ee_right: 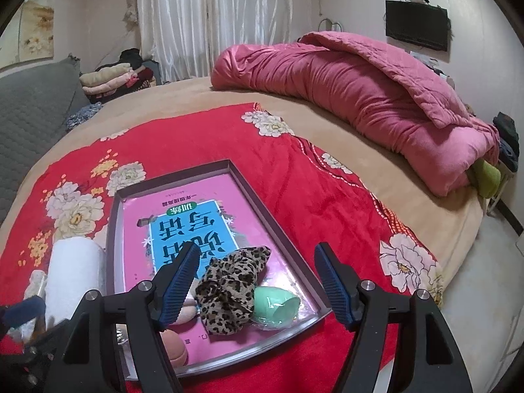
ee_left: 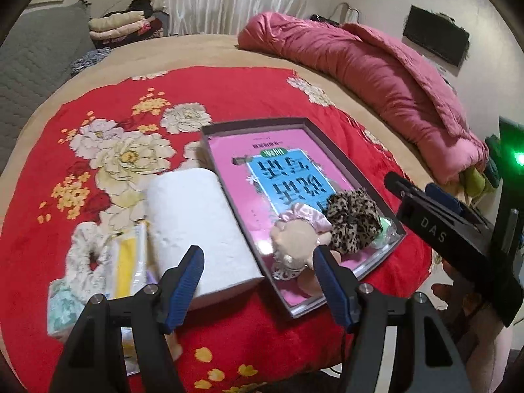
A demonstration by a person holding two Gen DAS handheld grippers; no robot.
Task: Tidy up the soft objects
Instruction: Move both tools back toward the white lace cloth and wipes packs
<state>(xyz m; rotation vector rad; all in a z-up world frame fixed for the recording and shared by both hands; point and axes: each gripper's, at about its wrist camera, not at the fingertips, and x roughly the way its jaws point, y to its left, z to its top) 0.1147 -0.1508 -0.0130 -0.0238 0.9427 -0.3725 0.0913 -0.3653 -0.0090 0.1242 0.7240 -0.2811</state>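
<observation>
Both claws wide and empty above the bed; soft things part sorted into the tray.

My left claw [ee_left: 258, 265] stands wide, nothing between its fingers, over the seam where the paper roll [ee_left: 196, 226] lies just beside the tray [ee_left: 255, 123]. My right claw [ee_right: 258, 268] is likewise wide and holds nothing; it hangs over the tray's near end. In the tray, on a pink book [ee_right: 183, 203], lie a leopard scrunchie [ee_right: 229, 291], a mint sponge [ee_right: 275, 304] touching it, a pink scrunchie [ee_left: 304, 217] and a small doll [ee_left: 294, 245]. Outside the tray, left of the roll, on the red blanket [ee_left: 213, 98]: a white scrunchie [ee_left: 82, 255], a yellow packet [ee_left: 126, 262], a tissue pack [ee_left: 62, 308]. A pink quilt [ee_right: 344, 98] lies well apart at the far edge of the bed.
</observation>
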